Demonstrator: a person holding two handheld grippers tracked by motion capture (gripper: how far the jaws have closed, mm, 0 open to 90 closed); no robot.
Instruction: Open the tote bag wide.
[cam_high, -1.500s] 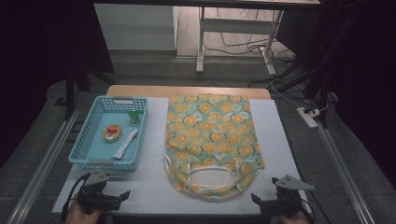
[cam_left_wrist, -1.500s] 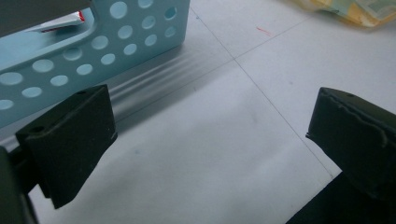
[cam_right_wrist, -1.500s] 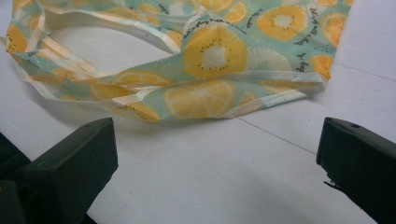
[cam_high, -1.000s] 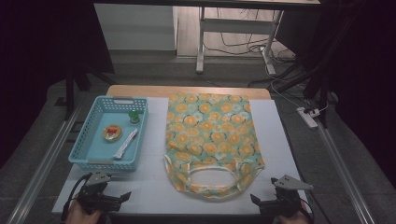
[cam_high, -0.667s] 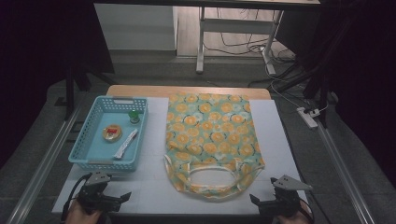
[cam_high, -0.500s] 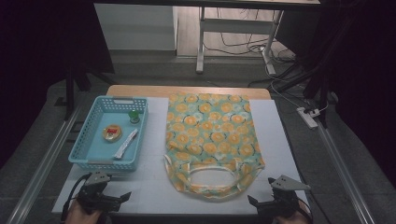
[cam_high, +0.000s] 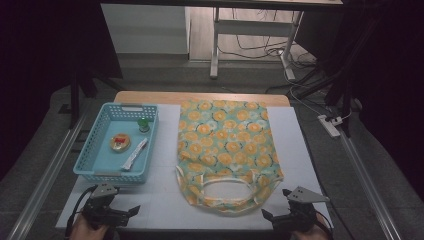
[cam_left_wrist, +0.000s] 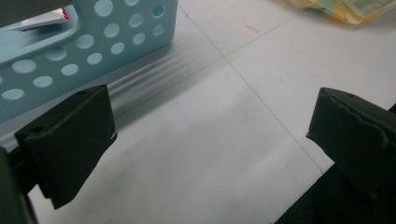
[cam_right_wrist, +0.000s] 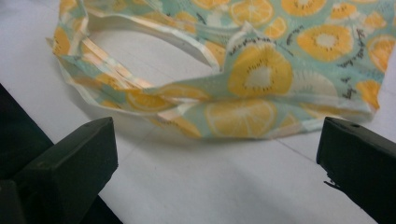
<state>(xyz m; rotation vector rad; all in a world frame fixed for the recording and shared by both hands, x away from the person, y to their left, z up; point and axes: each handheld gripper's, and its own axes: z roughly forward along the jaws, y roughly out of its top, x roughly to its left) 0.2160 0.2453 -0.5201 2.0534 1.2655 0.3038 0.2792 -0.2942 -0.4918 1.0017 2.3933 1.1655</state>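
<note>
A fabric bag (cam_high: 227, 147) printed with orange slices lies flat mid-table, its handle loop (cam_high: 225, 192) toward the near edge. My right gripper (cam_high: 272, 209) rests at the near right edge, open, jaws pointing left at the bag's handle end. In the right gripper view the bag (cam_right_wrist: 261, 74) lies just beyond the open right gripper (cam_right_wrist: 215, 154), not touching it. My left gripper (cam_high: 134, 211) sits at the near left, open and holding nothing. In the left gripper view the open left gripper (cam_left_wrist: 210, 135) hovers over bare white surface, the blue basket (cam_left_wrist: 93, 42) just ahead to its left.
The blue basket (cam_high: 90, 150) at the left holds a green-capped item (cam_high: 144, 125), a round red-and-orange item (cam_high: 120, 142) and a white packet (cam_high: 134, 154). A white mat (cam_high: 160, 200) covers the table. Desk legs and cables lie on the floor behind.
The right gripper has edged slightly left, toward the bag's handle end. The left gripper, the bag and the basket have stayed put.
</note>
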